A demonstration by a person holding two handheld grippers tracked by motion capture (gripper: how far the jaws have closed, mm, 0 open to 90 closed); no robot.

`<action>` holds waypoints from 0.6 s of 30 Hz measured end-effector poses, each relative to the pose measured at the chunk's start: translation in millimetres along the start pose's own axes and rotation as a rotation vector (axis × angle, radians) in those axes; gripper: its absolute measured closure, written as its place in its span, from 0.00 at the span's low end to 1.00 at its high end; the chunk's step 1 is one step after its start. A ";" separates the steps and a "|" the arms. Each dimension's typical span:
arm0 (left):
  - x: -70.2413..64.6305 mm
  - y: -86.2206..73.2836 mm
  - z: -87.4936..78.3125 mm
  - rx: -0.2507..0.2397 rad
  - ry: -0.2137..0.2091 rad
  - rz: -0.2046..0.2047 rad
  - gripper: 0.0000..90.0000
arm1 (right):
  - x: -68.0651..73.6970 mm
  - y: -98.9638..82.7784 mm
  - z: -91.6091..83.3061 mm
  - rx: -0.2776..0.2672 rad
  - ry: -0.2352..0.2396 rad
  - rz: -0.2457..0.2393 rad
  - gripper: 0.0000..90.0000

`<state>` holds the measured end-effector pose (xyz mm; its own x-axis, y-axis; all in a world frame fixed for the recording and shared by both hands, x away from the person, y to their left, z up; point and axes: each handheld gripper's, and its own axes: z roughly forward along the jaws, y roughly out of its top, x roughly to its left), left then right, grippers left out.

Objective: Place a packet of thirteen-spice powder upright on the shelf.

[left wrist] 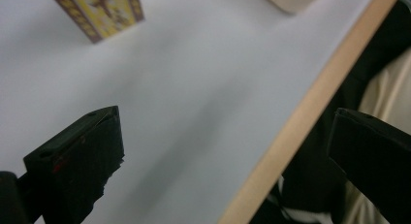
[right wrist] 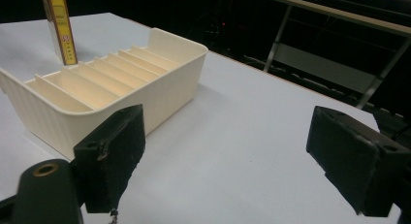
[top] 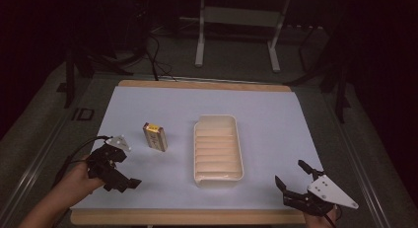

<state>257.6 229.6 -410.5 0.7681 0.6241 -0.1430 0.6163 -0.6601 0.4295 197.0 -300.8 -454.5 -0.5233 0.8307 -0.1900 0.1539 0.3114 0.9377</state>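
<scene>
A cream ribbed tray lies in the middle of the white sheet, its long side running away from me. To its left stands a small yellow-and-brown box, upright. My left gripper hovers low near the front left corner, open and empty, with the box far off beyond its left jaw. At the front right, my right gripper is open and empty too. It faces the tray, and the box rises behind the tray. Both gripper views, left and right, show wide-apart jaws with nothing between them.
The white sheet covers a wooden table whose front edge runs close to my left gripper. A metal frame and cables stand on the dark floor beyond the table. Bare sheet lies all around the tray and box.
</scene>
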 end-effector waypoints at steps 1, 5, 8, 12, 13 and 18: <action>0.0 0.0 0.0 0.000 0.000 0.000 0.00 | 0.0 0.0 0.0 0.000 0.000 0.000 0.16; 4.9 2.1 3.1 0.051 -0.024 0.029 0.00 | 0.3 -0.1 0.4 0.004 0.003 -0.002 0.16; 9.8 3.2 3.8 0.065 -0.050 0.048 0.00 | 0.2 -0.1 0.5 0.003 0.004 -0.004 0.16; 9.1 6.6 4.9 0.105 -0.065 0.089 0.00 | 0.5 -0.3 0.9 0.008 0.005 -0.002 0.15; 4.9 9.4 5.7 0.126 -0.062 0.135 0.00 | 0.5 -0.2 0.9 0.008 0.005 -0.002 0.16; 0.3 15.9 7.9 0.169 -0.077 0.226 0.00 | 0.8 -0.4 1.7 0.010 0.009 -0.005 0.16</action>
<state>269.0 216.0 -410.8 0.8961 0.4242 -0.1306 0.4434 -0.8429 0.3049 198.0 -299.5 -455.5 -0.5311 0.8253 -0.1918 0.1602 0.3201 0.9338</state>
